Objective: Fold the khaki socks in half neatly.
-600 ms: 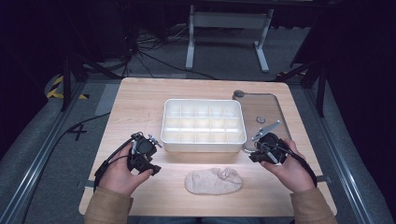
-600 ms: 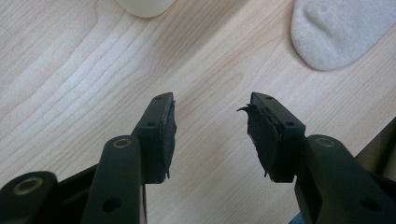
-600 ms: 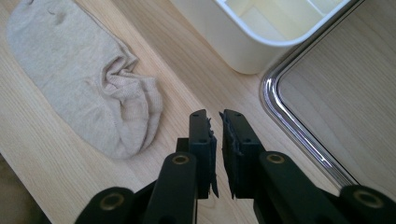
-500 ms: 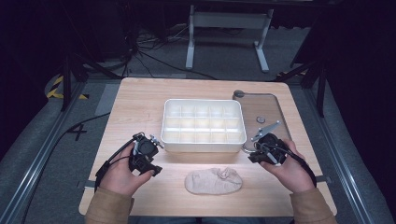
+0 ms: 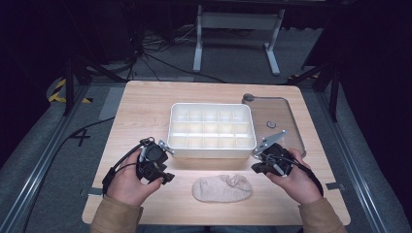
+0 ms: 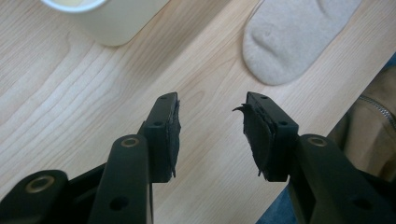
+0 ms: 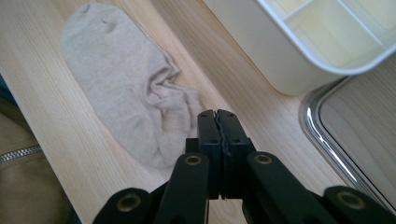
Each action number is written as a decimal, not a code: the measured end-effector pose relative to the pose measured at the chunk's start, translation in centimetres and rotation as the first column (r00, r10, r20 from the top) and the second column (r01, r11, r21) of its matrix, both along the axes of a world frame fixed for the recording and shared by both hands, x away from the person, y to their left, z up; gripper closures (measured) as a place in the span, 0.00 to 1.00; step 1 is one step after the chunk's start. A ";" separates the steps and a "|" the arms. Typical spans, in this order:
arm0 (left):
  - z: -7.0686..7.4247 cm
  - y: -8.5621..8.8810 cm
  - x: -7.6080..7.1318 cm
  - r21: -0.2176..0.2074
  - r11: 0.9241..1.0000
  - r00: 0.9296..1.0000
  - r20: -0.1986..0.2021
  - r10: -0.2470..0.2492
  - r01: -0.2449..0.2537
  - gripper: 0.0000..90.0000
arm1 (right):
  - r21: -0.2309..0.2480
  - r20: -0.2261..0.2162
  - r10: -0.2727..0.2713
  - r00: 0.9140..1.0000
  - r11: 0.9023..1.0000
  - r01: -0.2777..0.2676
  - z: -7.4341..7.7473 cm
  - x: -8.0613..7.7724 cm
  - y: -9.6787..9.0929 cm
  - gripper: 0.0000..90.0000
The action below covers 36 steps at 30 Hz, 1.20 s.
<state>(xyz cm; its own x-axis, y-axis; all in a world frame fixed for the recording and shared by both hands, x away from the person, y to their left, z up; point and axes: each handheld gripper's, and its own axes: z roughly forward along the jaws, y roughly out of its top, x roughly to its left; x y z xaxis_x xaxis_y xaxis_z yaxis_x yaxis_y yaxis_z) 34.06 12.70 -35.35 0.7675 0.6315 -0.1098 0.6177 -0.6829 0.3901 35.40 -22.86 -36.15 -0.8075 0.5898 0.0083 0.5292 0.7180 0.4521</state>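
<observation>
A beige sock [image 5: 222,188] lies flat near the table's front edge, between the two hands. In the left gripper view the sock's rounded end [image 6: 294,37] lies ahead and to the right of my left gripper [image 6: 212,109], whose jaws stand open over bare wood with nothing between them. The left gripper [image 5: 160,167] sits left of the sock in the high view. My right gripper [image 7: 218,114] is shut with nothing in it, its tips just past the crumpled cuff end of the sock [image 7: 135,88]. It [image 5: 260,162] sits right of the sock.
A white compartment tray [image 5: 211,129] stands in the table's middle; its corner [image 6: 105,21] and wall [image 7: 299,60] are close ahead of both grippers. A clear lid [image 5: 279,121] with a metal rim [image 7: 322,135] lies at the right. The person's tan sleeves are at the front edge.
</observation>
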 end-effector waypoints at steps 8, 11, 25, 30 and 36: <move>-0.3 -0.5 -0.4 -0.038 0.999 1.000 0.001 0.003 -0.003 0.66 | 0.042 -0.012 0.054 0.998 0.998 -0.053 -0.3 -0.6 1.9 0.99; -0.4 -0.9 -0.5 -0.025 1.000 1.000 -0.001 -0.015 0.015 0.67 | 0.040 -0.020 0.082 0.996 0.996 -0.081 -0.7 -1.0 2.9 0.99; -1.0 -2.2 -0.7 -0.044 0.997 0.998 -0.014 -0.061 0.061 0.73 | 0.018 -0.058 0.202 0.978 0.979 -0.201 -3.1 -2.2 6.6 0.99; -1.2 -2.3 -0.6 -0.051 0.997 0.998 -0.015 -0.066 0.065 0.73 | 0.019 -0.050 0.231 0.972 0.973 -0.230 -4.0 -2.7 7.5 1.00; -1.7 -2.6 -0.5 -0.058 0.996 0.997 -0.031 -0.068 0.066 0.75 | 0.011 -0.054 0.266 0.962 0.964 -0.266 -5.8 -3.3 8.4 1.00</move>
